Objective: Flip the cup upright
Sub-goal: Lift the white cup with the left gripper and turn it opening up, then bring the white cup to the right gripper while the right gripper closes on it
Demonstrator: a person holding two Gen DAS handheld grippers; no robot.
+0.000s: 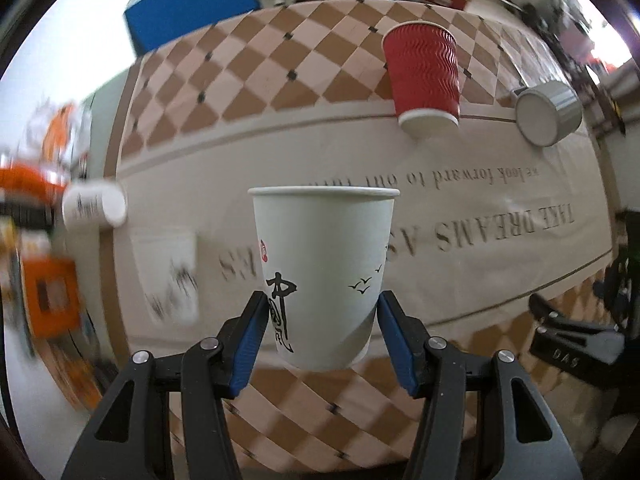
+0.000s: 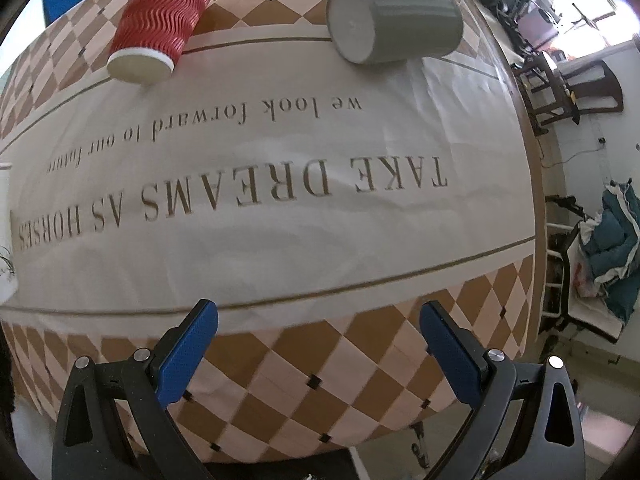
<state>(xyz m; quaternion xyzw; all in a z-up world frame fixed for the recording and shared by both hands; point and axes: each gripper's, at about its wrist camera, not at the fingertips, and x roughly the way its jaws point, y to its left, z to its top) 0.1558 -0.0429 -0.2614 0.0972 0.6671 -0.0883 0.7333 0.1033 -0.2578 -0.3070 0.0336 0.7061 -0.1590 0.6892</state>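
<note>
My left gripper is shut on a white paper cup with black calligraphy and small birds. The cup stands rim-up in this view, held above the table by its lower part. A red ripple-wall paper cup lies on its side at the far side of the table, and it also shows in the right wrist view. A grey ribbed cup lies on its side beside it, seen too in the right wrist view. My right gripper is open and empty above the near table edge.
The table carries a cream cloth with printed lettering and a brown checked border. Two more white cups, one on its side and one blurred, are at the left. A blue box and chairs stand beyond the table.
</note>
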